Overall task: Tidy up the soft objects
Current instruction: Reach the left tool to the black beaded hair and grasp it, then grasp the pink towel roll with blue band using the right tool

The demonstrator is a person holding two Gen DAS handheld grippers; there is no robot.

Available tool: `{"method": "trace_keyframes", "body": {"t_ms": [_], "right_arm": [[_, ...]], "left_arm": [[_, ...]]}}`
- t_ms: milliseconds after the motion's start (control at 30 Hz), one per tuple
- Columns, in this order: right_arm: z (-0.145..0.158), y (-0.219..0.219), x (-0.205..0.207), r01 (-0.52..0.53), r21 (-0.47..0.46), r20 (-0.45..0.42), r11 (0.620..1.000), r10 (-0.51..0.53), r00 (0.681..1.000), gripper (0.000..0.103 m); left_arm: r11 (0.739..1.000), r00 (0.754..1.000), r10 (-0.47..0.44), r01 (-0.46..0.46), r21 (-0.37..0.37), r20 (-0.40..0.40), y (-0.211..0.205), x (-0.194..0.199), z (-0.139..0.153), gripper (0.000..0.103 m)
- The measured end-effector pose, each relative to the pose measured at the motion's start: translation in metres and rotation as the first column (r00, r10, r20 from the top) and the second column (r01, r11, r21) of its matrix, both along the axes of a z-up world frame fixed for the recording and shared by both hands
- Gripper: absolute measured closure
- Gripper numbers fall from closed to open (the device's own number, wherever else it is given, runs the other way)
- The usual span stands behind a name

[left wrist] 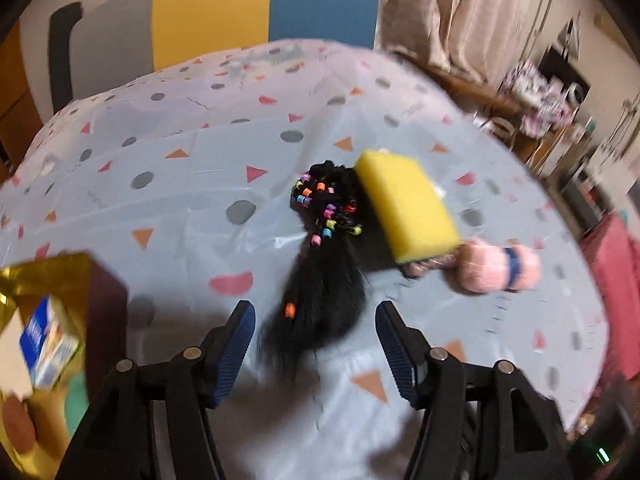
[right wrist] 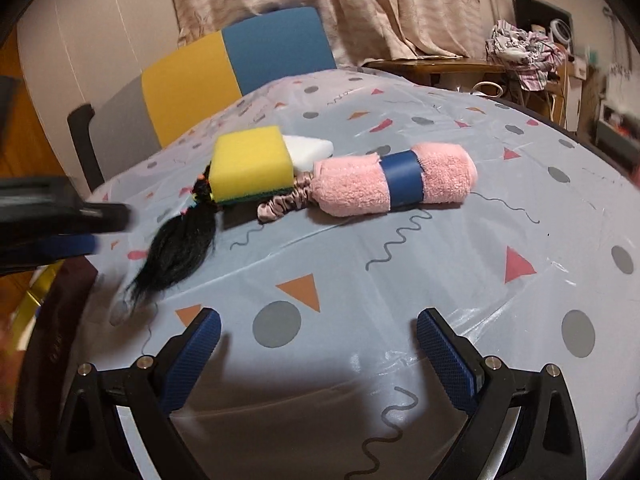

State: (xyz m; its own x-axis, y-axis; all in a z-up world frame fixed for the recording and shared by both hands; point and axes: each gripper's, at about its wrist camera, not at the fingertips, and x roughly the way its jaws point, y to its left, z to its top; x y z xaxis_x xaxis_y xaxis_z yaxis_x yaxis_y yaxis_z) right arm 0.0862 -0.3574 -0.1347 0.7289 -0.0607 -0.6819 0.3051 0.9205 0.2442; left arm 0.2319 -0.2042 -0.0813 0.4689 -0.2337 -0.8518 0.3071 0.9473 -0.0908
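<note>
A table [right wrist: 400, 264] draped in a pale blue patterned cloth carries a small heap of soft things near its middle. A rolled pink towel [right wrist: 360, 188] with a blue band lies beside a yellow sponge [right wrist: 250, 164], which rests on a black hairpiece [left wrist: 320, 292] strung with coloured beads; a white foam block [right wrist: 310, 150] sits behind the sponge and a satin scrunchie [right wrist: 286, 200] touches the towel's end. The left gripper [left wrist: 316, 340] hovers over the hair's loose end, jaws apart and empty. The right gripper [right wrist: 318, 344] hangs near the table's front edge, jaws wide, holding nothing.
</note>
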Motion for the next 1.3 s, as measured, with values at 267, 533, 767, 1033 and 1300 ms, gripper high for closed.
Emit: {"method": "trace_keyframes", "body": {"t_ms": [267, 533, 767, 1033, 1300], "right_arm": [[-0.002, -0.002, 0.000, 0.004, 0.018, 0.015, 1.000, -0.004, 1.000, 0.003], [-0.002, -0.004, -0.003, 0.002, 0.034, 0.027, 0.999, -0.003, 1.000, 0.003], [-0.003, -0.004, -0.002, -0.002, 0.035, 0.026, 0.999, 0.001, 1.000, 0.002], [-0.003, -0.005, -0.002, -0.001, 0.030, 0.027, 1.000, 0.001, 1.000, 0.002], [0.006, -0.011, -0.001, 0.001, 0.049, 0.004, 0.999, -0.001, 1.000, 0.003]], "left_arm": [[0.996, 1.000, -0.016, 0.017, 0.091, -0.014, -0.031, 0.059, -0.033, 0.040], [0.991, 0.995, -0.095, 0.092, 0.097, 0.032, -0.055, 0.076, -0.050, 0.054], [0.992, 0.988, -0.128, 0.126, 0.027, 0.090, -0.043, 0.062, -0.055, 0.071], [0.994, 0.996, 0.004, 0.006, -0.113, 0.085, 0.004, 0.022, -0.054, 0.074], [0.983, 0.997, 0.038, -0.025, -0.184, 0.067, 0.030, -0.017, -0.053, 0.075]]}}
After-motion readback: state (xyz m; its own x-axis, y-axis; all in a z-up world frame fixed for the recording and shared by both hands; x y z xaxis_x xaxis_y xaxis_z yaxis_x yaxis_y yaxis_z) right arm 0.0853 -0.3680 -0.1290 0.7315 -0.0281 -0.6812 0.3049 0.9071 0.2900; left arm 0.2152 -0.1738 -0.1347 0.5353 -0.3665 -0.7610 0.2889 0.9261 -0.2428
